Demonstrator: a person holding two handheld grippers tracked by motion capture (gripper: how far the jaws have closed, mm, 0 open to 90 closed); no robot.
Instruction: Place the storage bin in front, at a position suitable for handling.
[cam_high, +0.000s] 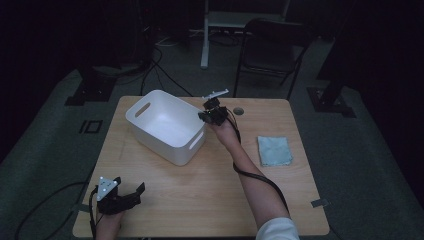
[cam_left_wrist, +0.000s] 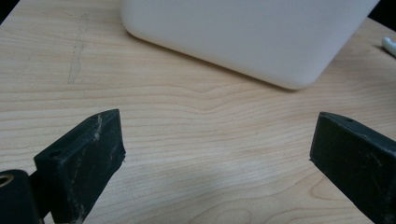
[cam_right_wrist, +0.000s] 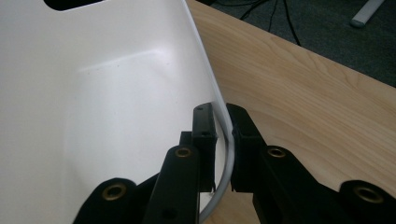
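A dark room with a folding chair (cam_high: 272, 50) and floor cables lay behind a pale wooden table (cam_high: 200, 185). In the high view, a white plastic bin (cam_high: 165, 125) with handle slots sat in the upper left part of the tabletop, and the right gripper (cam_high: 214, 114) met its right-hand rim at centre frame. A folded light-blue cloth (cam_high: 274, 150) lay at right, well apart. The left gripper (cam_high: 117, 196) rested at lower left.

In the left gripper view, its jaws stood wide apart over bare wood, with the bin's rounded outer wall (cam_left_wrist: 252, 37) across the top.

In the right gripper view, the jaws were clamped on the bin's thin rim (cam_right_wrist: 219, 116), one inside the wall and one outside.
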